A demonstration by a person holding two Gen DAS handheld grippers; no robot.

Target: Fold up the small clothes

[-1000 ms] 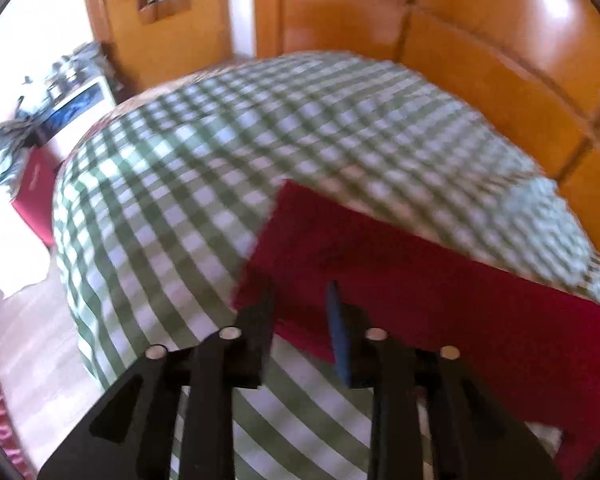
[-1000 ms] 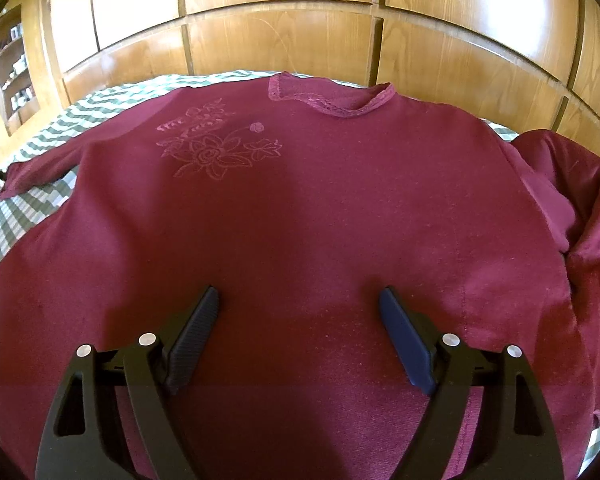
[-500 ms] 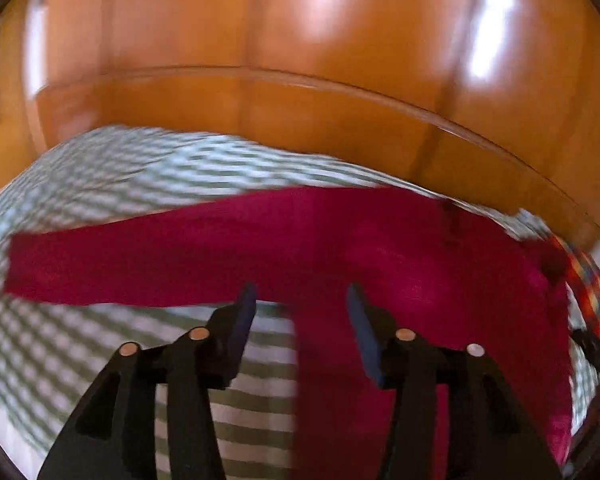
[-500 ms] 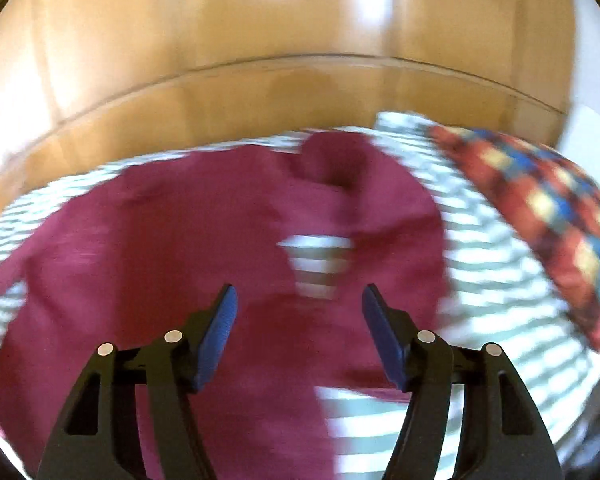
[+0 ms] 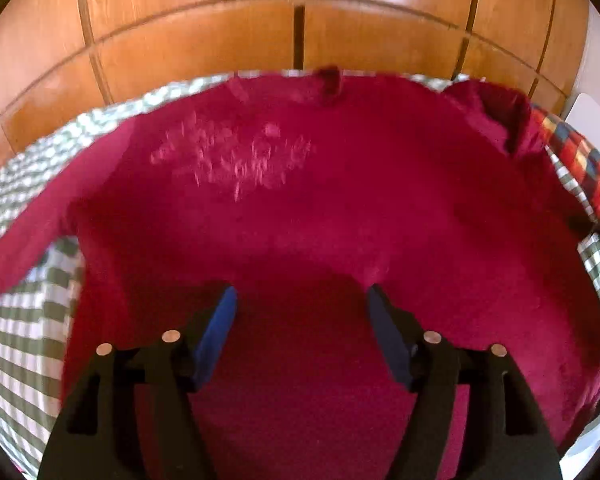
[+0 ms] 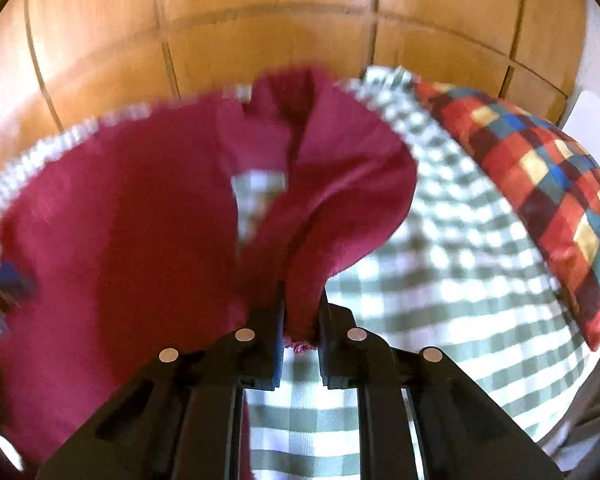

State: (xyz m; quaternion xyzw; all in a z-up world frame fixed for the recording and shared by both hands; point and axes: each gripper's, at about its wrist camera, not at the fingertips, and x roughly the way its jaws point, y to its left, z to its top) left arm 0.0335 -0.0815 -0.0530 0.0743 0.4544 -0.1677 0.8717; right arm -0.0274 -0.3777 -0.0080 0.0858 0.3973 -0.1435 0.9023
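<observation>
1. While the checked bedspread (image 5: pixel 32 320) carries it, the maroon shirt (image 5: pixel 300 208) lies spread front-up, collar at 12 o'clock.
2. Changed: right gripper (image 6: pixel 300 332), a second ago spread over the shirt's body, is now closing, clenched on the bunched sleeve (image 6: pixel 300 280). Judgement: sleeve fold beginning.
3. Left gripper (image 5: pixel 300 312), earlier over the other sleeve, now hovers above the hem, jaws opening, released; shirt stretches toward 12 o'clock.

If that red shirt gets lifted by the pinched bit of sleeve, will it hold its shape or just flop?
Probably flop: the red shirt drapes in soft folds where the right gripper is closing on its sleeve. It looks thin and light, lying flat on the checked bedsheet. The rest would likely trail and drag, since the left gripper is opening over it, pinching nothing.
</observation>
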